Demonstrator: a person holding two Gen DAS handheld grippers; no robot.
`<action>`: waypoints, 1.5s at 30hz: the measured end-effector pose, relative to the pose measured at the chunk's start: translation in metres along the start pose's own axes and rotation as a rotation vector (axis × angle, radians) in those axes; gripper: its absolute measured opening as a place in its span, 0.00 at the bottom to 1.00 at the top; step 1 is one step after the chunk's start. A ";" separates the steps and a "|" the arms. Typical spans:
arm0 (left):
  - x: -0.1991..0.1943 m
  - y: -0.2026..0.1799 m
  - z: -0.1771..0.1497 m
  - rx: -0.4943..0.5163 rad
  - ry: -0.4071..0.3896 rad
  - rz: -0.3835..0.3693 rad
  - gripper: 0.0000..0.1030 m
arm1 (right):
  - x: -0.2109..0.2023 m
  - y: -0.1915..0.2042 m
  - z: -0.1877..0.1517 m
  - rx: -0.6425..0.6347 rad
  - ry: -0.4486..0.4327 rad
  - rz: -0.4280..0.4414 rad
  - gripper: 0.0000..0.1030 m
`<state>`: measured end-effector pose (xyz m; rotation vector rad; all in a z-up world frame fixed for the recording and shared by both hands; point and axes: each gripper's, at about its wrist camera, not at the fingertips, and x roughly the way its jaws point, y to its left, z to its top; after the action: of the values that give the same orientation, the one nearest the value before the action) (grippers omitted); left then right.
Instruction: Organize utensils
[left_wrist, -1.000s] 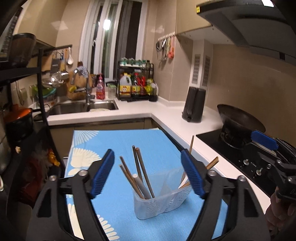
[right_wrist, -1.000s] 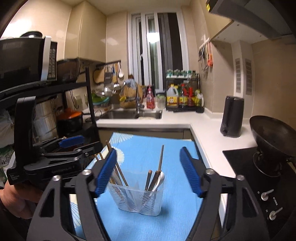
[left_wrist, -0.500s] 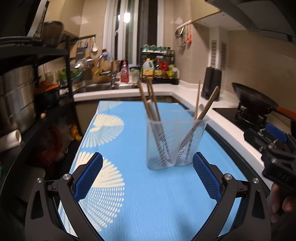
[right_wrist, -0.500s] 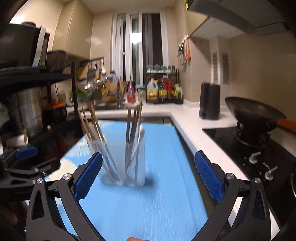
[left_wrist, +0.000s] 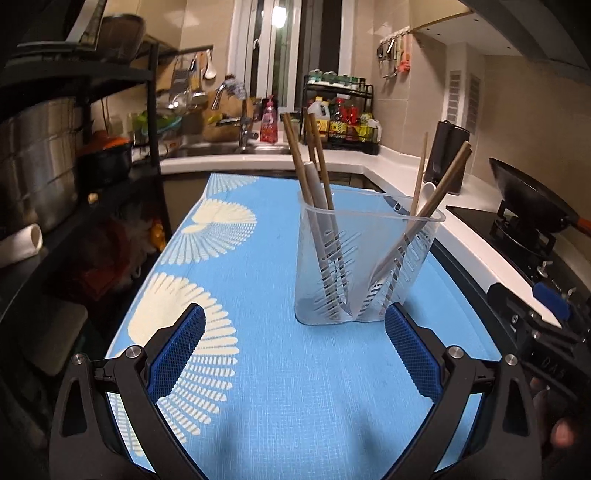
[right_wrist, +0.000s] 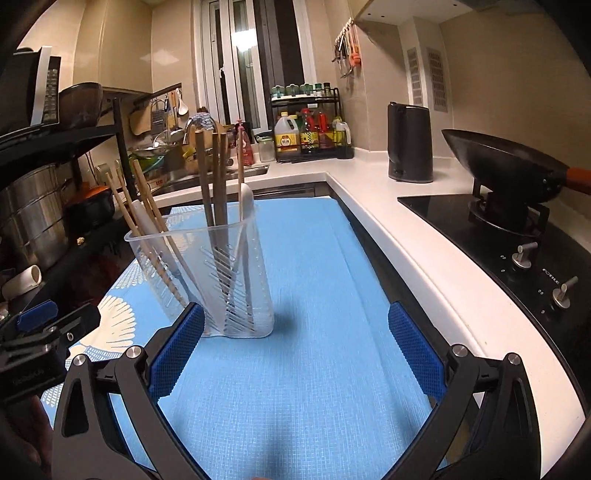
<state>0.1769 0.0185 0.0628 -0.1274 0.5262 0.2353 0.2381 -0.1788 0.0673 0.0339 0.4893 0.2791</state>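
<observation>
The holder (left_wrist: 364, 266), clear thin plastic, stands on the blue mat (left_wrist: 258, 387) on the table, just ahead of both grippers. Left gripper (left_wrist: 291, 354): jaws spread wide, empty. Left compartment: chopsticks (left_wrist: 299, 162) and a white spoon (left_wrist: 317, 192); right: more chopsticks (left_wrist: 447, 177). All light, stiff, slick; pinch one stick near its top, or the holder may tip. Right gripper (right_wrist: 293, 354): jaws likewise wide, empty.
</observation>
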 end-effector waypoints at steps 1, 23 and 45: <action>-0.001 -0.001 -0.002 0.013 -0.009 0.001 0.92 | -0.001 0.000 0.000 -0.002 -0.010 -0.006 0.95; 0.013 0.009 -0.021 0.045 0.026 -0.090 0.92 | 0.008 0.010 -0.009 -0.036 -0.010 -0.086 0.95; 0.004 0.018 -0.012 -0.009 0.045 -0.116 0.92 | 0.016 0.022 -0.014 -0.053 0.013 -0.081 0.95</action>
<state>0.1702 0.0344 0.0498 -0.1721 0.5604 0.1218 0.2393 -0.1535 0.0501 -0.0393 0.4946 0.2124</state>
